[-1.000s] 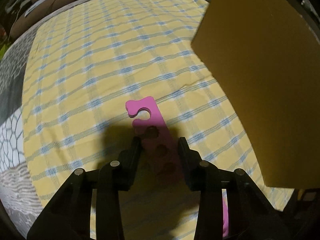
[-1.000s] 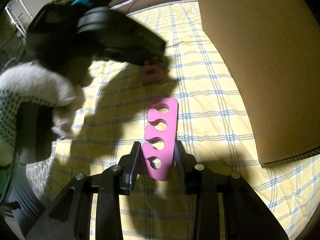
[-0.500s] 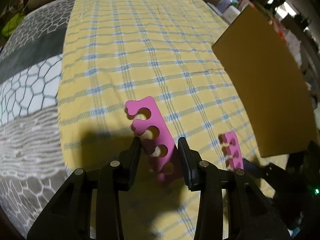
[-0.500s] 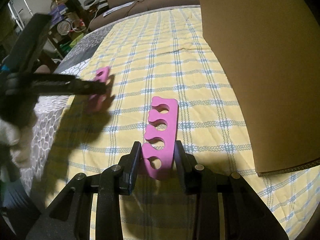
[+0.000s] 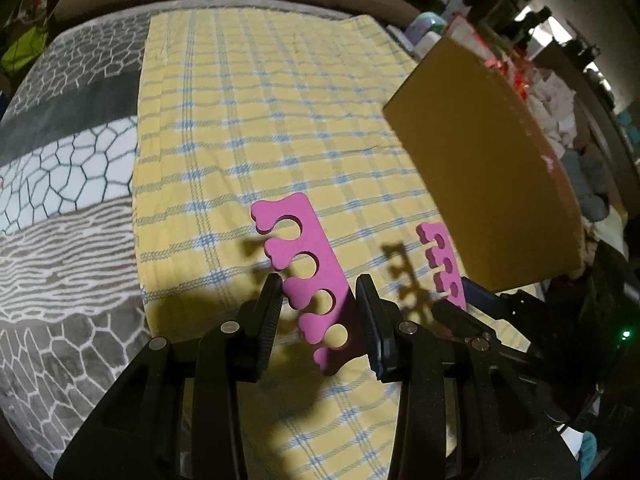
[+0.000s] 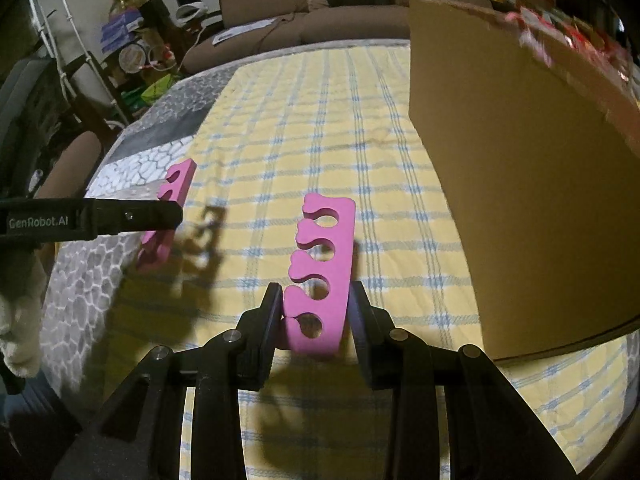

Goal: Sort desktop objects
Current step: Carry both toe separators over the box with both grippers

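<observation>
- The left tongs (image 5: 320, 316) are clamped on a pink foam toe separator (image 5: 308, 280), held clear above the yellow checked cloth (image 5: 256, 128); its free end points toward 11 o'clock in the left wrist view.
- The right tongs (image 6: 316, 316) grip a second pink toe separator (image 6: 320, 264), also lifted off the cloth, its free end toward 12 o'clock.
- In the left wrist view the right tongs and their separator (image 5: 442, 264) appear at 3 o'clock; in the right wrist view the left tongs (image 6: 160, 216) and their separator (image 6: 168, 216) appear at 9 o'clock.
- Both separators throw comb-shaped shadows on the cloth.
- A brown cardboard box (image 6: 520, 168) stands on the cloth at 2 o'clock of the right tongs.
- The cloth lies over a grey patterned blanket (image 5: 60, 200).
- A brown sofa (image 6: 320, 12) stands beyond the far edge.
</observation>
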{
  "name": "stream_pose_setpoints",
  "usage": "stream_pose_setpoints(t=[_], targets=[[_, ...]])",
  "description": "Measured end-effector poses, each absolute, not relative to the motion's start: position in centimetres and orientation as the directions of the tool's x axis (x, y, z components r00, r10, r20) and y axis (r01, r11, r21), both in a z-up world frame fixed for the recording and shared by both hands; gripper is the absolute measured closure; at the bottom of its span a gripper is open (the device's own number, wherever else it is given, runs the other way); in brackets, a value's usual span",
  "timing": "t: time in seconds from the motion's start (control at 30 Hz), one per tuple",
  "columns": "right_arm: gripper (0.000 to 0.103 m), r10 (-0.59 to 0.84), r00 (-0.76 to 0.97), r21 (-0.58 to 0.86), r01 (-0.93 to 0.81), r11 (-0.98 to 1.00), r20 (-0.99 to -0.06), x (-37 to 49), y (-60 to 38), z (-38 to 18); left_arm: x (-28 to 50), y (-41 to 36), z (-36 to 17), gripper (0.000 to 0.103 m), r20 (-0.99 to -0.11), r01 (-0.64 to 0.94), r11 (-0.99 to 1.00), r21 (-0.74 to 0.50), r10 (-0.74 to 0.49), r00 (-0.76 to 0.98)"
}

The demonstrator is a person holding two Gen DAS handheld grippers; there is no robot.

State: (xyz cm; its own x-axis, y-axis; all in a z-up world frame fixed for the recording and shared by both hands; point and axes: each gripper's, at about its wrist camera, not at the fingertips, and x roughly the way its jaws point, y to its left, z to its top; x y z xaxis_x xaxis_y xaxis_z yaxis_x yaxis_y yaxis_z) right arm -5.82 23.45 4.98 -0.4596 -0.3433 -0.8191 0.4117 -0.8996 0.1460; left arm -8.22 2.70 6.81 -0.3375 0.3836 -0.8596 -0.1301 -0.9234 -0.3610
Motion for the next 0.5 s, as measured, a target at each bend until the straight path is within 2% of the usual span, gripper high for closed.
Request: stream_pose_setpoints(t=[0.5], targets=[[0.070, -0.333, -0.537, 0.095, 0.422, -0.901, -0.775, -7.3, 24.7, 11.6, -7.4, 6.8, 13.6, 0.068, -0.818, -0.226, -0.905, -0.360, 0.423, -0.391]])
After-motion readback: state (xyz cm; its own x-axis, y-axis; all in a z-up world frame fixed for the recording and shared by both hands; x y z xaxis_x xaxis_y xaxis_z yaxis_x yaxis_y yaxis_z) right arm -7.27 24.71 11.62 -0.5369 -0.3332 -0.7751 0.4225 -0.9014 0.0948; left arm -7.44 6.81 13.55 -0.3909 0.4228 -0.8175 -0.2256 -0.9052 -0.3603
